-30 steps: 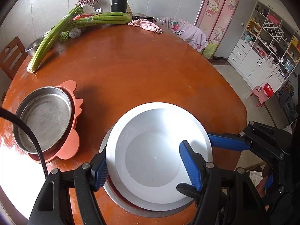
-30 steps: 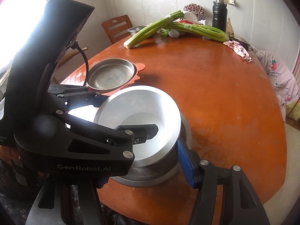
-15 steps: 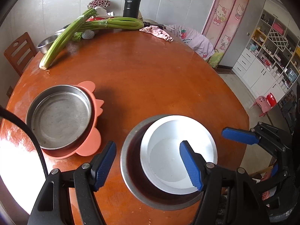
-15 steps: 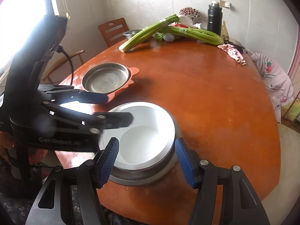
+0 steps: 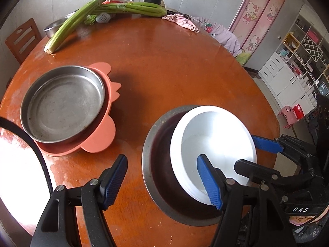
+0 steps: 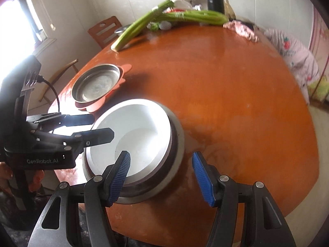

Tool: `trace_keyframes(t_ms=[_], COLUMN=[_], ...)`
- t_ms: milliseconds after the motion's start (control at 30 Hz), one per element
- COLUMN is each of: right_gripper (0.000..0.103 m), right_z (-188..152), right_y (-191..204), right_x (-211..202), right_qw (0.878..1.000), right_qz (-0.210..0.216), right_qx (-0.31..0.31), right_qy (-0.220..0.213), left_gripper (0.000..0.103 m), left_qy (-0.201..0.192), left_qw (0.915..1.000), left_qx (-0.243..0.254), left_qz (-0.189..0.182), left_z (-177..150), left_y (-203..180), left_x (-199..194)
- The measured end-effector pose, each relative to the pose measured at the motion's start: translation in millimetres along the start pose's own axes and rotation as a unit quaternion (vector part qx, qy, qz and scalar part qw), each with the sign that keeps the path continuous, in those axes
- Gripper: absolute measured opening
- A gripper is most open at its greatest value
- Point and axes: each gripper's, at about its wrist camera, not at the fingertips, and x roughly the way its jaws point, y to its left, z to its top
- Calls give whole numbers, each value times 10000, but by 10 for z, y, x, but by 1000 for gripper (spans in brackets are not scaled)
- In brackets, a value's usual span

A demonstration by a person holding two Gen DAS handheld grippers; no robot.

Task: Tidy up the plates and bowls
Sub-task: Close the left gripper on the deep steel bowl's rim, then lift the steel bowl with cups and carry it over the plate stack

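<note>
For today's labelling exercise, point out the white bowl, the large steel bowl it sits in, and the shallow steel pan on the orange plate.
white bowl [image 5: 216, 144]: left wrist view, inner floor.
large steel bowl [image 5: 162, 164]: left wrist view, dark inner wall.
shallow steel pan [image 5: 61, 105]: left wrist view, flat bottom.

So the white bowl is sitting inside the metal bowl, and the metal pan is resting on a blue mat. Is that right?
Not quite: the mat under the metal pan is salmon pink, not blue, as the left wrist view shows. The rest holds: the white bowl does sit inside the metal bowl.
</note>
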Motion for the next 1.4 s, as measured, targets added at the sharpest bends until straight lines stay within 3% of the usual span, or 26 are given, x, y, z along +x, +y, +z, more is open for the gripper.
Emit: trace_keyframes(t_ms=[433,833,1400], right_gripper=[66,66,66], right_z=[-25,54,501], right_y=[81,71,295], right_x=[168,129,-216], right_qw=[9990,9990,9986], right_qz=[336,381,364], right_qx=[111,200,-82], right_qy=[260,146,-373], left_gripper=[69,66,66], left_qy=[476,397,-145], left_qw=[9980,9982,9992], left_qx=[-86,-65,67], left_qz=[-397,-454,-364], left_z=[-32,81,475], left_y=[-15,-26,49], left_x=[287,214,-360])
